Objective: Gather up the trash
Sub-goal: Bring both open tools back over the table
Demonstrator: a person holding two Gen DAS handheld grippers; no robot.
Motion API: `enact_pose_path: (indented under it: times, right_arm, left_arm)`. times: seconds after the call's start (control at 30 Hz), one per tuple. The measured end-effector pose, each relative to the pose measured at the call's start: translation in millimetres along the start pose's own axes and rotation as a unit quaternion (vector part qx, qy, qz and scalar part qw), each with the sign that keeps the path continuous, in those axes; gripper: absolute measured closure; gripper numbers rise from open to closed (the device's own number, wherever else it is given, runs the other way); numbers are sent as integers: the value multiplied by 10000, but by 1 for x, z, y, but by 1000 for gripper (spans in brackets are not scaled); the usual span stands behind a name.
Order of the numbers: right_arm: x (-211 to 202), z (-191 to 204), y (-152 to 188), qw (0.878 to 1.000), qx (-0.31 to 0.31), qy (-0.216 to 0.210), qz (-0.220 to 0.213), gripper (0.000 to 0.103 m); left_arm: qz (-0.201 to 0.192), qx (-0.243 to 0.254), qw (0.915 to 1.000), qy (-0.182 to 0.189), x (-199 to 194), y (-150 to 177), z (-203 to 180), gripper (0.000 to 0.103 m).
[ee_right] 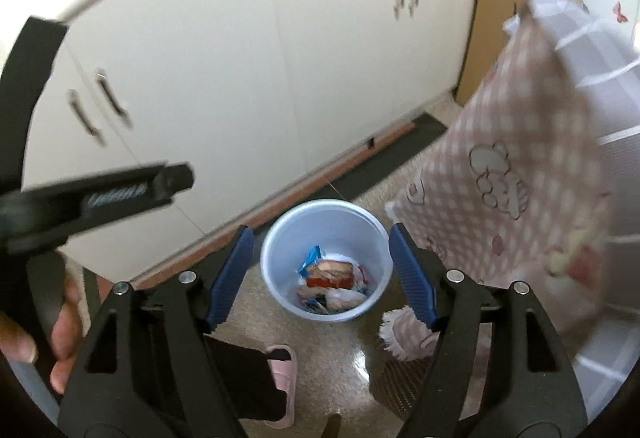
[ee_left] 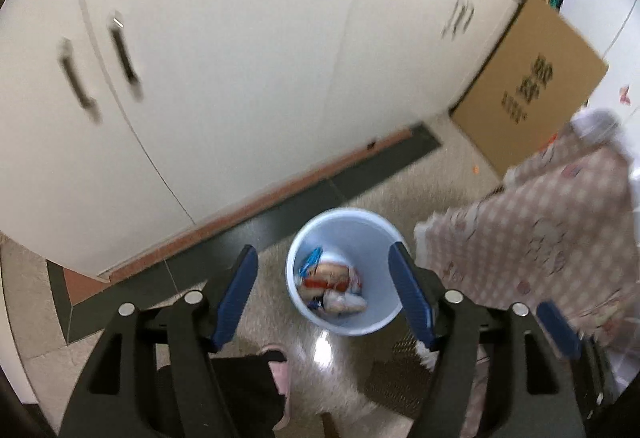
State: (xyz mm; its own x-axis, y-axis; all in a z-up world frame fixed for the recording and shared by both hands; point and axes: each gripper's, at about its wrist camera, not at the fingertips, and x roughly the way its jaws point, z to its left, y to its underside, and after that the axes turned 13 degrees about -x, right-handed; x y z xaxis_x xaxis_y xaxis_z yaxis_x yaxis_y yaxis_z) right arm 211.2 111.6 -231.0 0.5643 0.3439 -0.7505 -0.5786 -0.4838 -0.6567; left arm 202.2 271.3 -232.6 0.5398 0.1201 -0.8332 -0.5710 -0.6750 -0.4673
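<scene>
Your left gripper (ee_left: 324, 280) and right gripper (ee_right: 322, 266) both hang above the floor with blue pads spread wide and nothing between them. The trash (ee_right: 334, 288), a heap of crumpled snack wrappers, lies at the bottom of the pale blue bin (ee_right: 280, 238), which stands upright on the speckled beige floor (ee_right: 340, 366). Behind the bin a run of white cabinet doors (ee_left: 240, 78) with dark handles sits on a reddish plinth and a dark strip. A cardboard box (ee_left: 532, 86) leans at the far end. A pink checked cloth (ee_right: 512, 174) hangs just right of the bin. Your pink slipper (ee_right: 284, 370) shows below. Both views are motion-blurred.
</scene>
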Motion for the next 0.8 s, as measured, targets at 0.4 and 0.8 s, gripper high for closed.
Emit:
enact_pose_path:
  times: [0.4, 0.8]
  right_arm:
    - [-145, 0, 1, 9915, -74, 551, -1179, 28]
    - [-236, -42, 34, 9763, 377, 1050, -1854, 25]
  left_arm:
    - [-1282, 484, 9885, 648, -140, 23, -50, 31]
    - [-1348, 1077, 9791, 1075, -186, 76, -106, 28]
